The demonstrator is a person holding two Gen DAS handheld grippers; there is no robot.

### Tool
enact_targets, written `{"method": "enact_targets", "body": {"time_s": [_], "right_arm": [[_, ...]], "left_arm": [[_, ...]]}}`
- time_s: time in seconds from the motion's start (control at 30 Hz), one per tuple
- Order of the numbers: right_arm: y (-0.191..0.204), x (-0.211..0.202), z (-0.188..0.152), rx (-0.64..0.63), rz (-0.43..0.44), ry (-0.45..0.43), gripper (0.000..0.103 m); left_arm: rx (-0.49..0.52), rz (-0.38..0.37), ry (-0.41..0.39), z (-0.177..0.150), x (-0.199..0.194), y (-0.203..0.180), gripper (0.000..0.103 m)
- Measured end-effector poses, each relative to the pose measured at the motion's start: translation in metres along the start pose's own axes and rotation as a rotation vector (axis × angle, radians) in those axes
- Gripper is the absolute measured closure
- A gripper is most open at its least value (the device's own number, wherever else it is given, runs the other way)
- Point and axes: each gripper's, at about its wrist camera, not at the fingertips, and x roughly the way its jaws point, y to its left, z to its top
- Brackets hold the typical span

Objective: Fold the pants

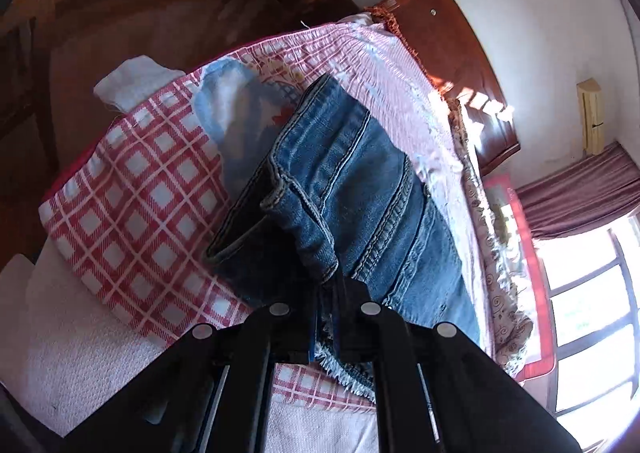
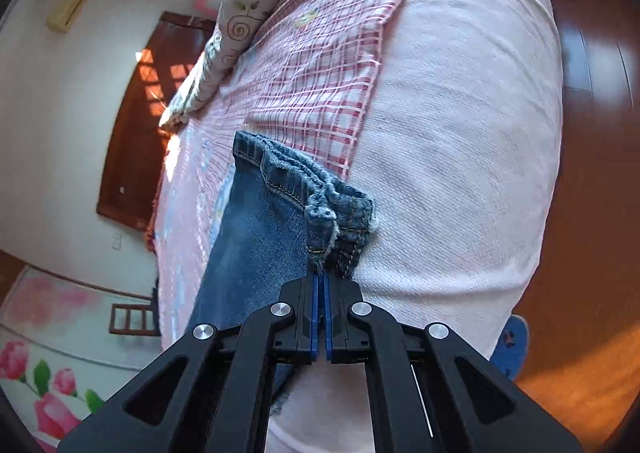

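Observation:
Blue denim pants [image 1: 352,189] lie along the bed, part lifted at the near end. My left gripper [image 1: 326,285] is shut on a bunched hem or edge of the pants, with a frayed edge hanging below the fingers. In the right wrist view the pants [image 2: 256,229] hang from my right gripper [image 2: 321,277], which is shut on a thick bunched seam of denim above the bed's edge. The blue pads [image 2: 315,313] press close together on the cloth.
A red and white checked sheet [image 1: 132,205] and a white bedspread [image 2: 460,173] cover the bed. A floral pillow [image 2: 248,9] lies at the far side. A wooden headboard [image 1: 452,53], a wooden floor [image 2: 592,373] and a window [image 1: 588,317] surround the bed.

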Motion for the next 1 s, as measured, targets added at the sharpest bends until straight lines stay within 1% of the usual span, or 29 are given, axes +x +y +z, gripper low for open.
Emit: {"method": "enact_targets", "body": {"time_s": [0.07, 0.1, 0.23, 0.37, 0.5, 0.6, 0.7, 0.83, 0.87, 0.9, 0.93, 0.97, 1.0], "right_arm": [[0.007, -0.001, -0.001, -0.033, -0.032, -0.009, 0.102], [0.011, -0.001, 0.000, -0.041, -0.039, -0.003, 0.102], [0.020, -0.012, 0.005, -0.070, -0.053, 0.012, 0.102], [0.018, -0.015, 0.005, -0.060, -0.066, 0.010, 0.102], [0.023, -0.012, 0.006, -0.062, -0.083, 0.006, 0.102], [0.026, -0.010, 0.006, -0.095, -0.117, 0.017, 0.102], [0.021, -0.008, 0.004, -0.090, -0.127, 0.010, 0.102], [0.021, -0.005, 0.004, -0.095, -0.154, 0.005, 0.102], [0.022, -0.004, 0.005, -0.085, -0.158, 0.012, 0.102], [0.023, -0.005, 0.006, -0.075, -0.161, 0.023, 0.100], [0.025, -0.007, 0.007, -0.066, -0.182, 0.034, 0.092], [0.028, -0.014, 0.006, -0.061, -0.233, 0.023, 0.085], [0.031, -0.024, 0.003, -0.057, -0.256, -0.019, 0.074]], "left_arm": [[0.043, 0.038, -0.009, 0.002, 0.001, -0.009, 0.098], [0.048, 0.041, -0.010, 0.004, 0.000, -0.013, 0.098], [0.058, 0.005, -0.036, 0.004, -0.015, -0.019, 0.098], [-0.013, -0.026, -0.020, 0.000, -0.022, -0.007, 0.098], [-0.008, -0.034, -0.027, -0.004, -0.026, -0.009, 0.098], [0.014, -0.016, -0.017, -0.005, -0.025, -0.007, 0.098], [-0.015, -0.003, -0.002, -0.011, -0.019, -0.001, 0.098], [0.006, 0.009, -0.001, -0.018, -0.020, 0.002, 0.097], [0.014, 0.008, 0.000, -0.019, -0.020, 0.002, 0.095], [0.032, 0.018, 0.007, -0.018, -0.020, 0.002, 0.094], [0.048, 0.032, 0.027, -0.018, -0.019, 0.002, 0.093], [0.065, 0.045, 0.044, -0.016, -0.019, -0.001, 0.092], [0.084, 0.068, 0.050, -0.016, -0.022, -0.004, 0.091]]}}
